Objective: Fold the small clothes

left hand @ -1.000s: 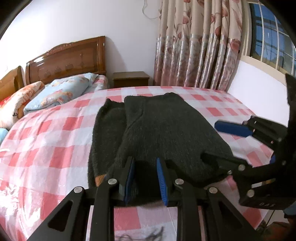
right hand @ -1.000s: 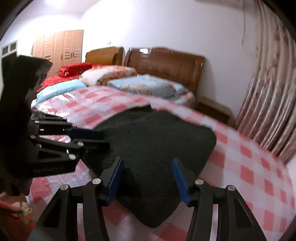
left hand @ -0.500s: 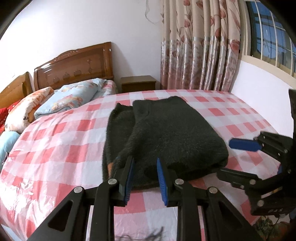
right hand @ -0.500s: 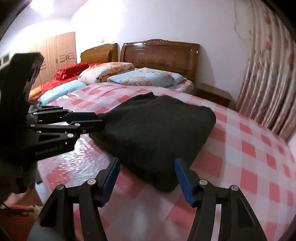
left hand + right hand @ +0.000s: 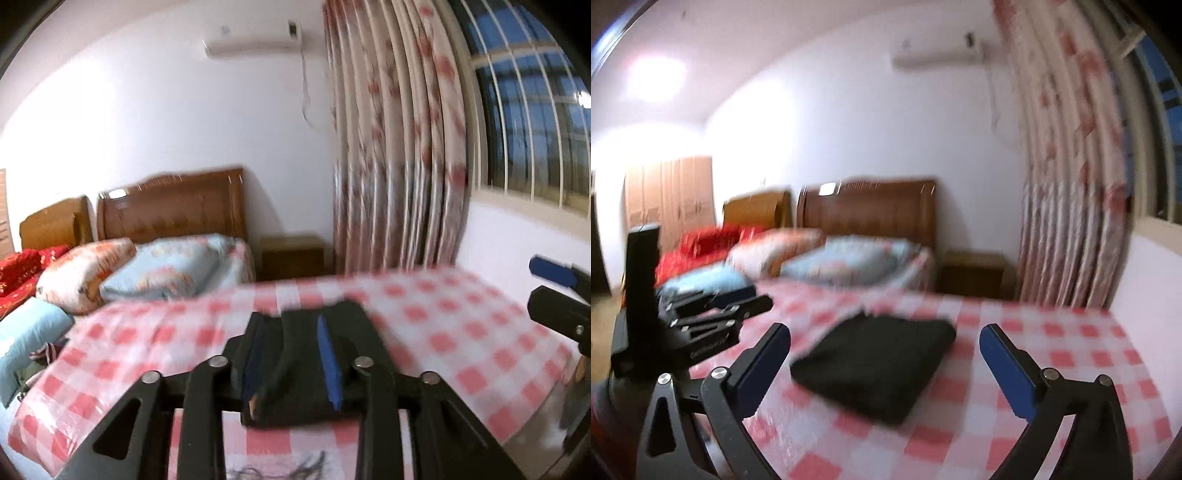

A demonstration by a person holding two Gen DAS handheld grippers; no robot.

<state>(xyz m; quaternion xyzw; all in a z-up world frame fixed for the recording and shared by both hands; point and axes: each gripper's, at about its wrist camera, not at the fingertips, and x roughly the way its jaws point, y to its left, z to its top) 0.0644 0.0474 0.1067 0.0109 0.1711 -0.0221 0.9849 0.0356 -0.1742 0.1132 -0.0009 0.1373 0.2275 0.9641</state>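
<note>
A folded black knit garment (image 5: 879, 365) lies on the pink-checked bed cover (image 5: 1067, 354); it also shows in the left wrist view (image 5: 299, 376). My left gripper (image 5: 291, 373) hovers above its near edge with a gap between the blue pads, holding nothing. My right gripper (image 5: 886, 365) is wide open and empty, pulled back from the garment. Each gripper shows in the other's view: the right gripper at the right edge (image 5: 554, 291), the left gripper at the left (image 5: 713, 314). Both frames are blurred by motion.
Pillows (image 5: 162, 269) and wooden headboards (image 5: 868, 214) lie at the far end of the bed. A nightstand (image 5: 291, 254), floral curtains (image 5: 399, 147) and a barred window (image 5: 532, 110) stand to the right. A wardrobe (image 5: 668, 199) is far left.
Both grippers have lifted and pulled back from the garment, which now lies folded and small in view. The right gripper has opened wider. The cameras have tilted up toward the wall.
</note>
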